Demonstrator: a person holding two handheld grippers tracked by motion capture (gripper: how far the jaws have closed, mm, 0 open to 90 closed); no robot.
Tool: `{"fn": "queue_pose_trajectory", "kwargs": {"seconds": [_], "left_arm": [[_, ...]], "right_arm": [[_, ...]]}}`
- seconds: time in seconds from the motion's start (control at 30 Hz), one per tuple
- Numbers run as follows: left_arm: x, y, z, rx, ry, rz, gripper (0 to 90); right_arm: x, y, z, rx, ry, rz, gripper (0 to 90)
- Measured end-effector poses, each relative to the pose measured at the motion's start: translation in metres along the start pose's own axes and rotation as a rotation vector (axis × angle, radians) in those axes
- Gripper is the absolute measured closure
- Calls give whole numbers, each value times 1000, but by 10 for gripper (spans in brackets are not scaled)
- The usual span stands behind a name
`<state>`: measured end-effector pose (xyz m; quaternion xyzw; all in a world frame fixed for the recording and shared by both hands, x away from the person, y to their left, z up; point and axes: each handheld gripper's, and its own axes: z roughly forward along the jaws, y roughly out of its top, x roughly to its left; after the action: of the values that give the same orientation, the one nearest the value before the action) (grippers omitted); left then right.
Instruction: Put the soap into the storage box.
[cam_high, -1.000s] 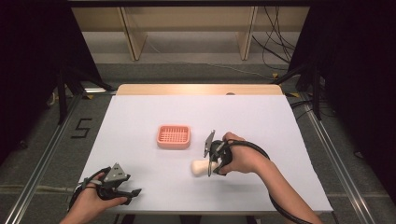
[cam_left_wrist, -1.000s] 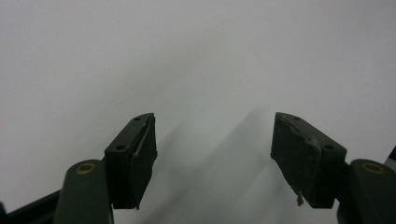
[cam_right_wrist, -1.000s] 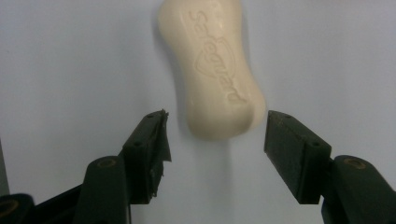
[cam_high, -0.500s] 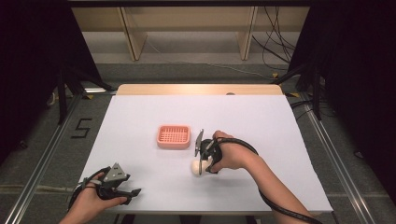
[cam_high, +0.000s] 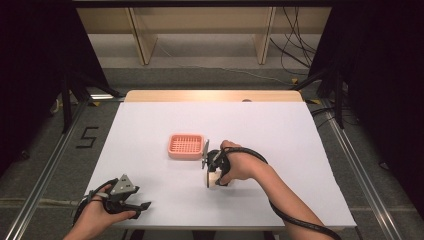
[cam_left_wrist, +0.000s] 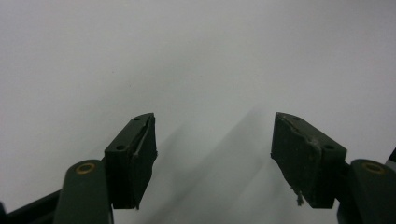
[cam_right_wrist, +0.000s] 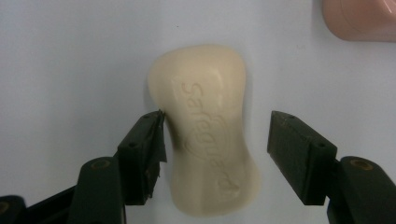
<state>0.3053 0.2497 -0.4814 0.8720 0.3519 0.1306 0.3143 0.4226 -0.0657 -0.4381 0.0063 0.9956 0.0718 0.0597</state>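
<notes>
Cream-coloured item: a bar of soap (cam_right_wrist: 210, 130), waisted in outline, broader at both ends, with a smooth matte face.
Soap position: flat on the white table (cam_high: 280, 130), just in front of and to the right of the pink dish, near the table's middle.
Soap in the high view: a pale block (cam_high: 213, 178) under the right hand (cam_high: 239, 165).
Embossed lettering: script pressed into the top face along the bar's length; it reads as "Safeguard", with the last letters faint.
Pink dish: a rounded-corner soap dish (cam_high: 186, 145) with a slotted grid floor; it stands apart from the soap. One corner of it (cam_right_wrist: 362, 21) shows at the top right of the right gripper view.
Right gripper (cam_right_wrist: 217, 140): jaws apart and straddling the bar at its waist; the left jaw's tip touches the bar's edge, while the right jaw stands off with a clear gap. The bar is not clamped.
Left gripper (cam_left_wrist: 212, 154): jaws wide apart with nothing between them, over bare white table.
Left gripper in the high view: held (cam_high: 137, 206) by the left hand (cam_high: 100, 216) at the near left corner of the table, well apart from the soap and dish.
Floor marking: a black "5" (cam_high: 88, 136) on the grey floor left of the table.
</notes>
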Motion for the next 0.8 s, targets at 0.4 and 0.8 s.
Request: {"fn": "queue_pose_trajectory", "kwargs": {"seconds": [0.4, 0.8], "left_arm": [[0, 0, 0, -9, 7, 10, 309], [0, 0, 0, -7, 9, 14, 308]], "right_arm": [[-3, 4, 7, 5, 19, -63, 364], [-3, 4, 13, 31, 49, -51, 375]]}}
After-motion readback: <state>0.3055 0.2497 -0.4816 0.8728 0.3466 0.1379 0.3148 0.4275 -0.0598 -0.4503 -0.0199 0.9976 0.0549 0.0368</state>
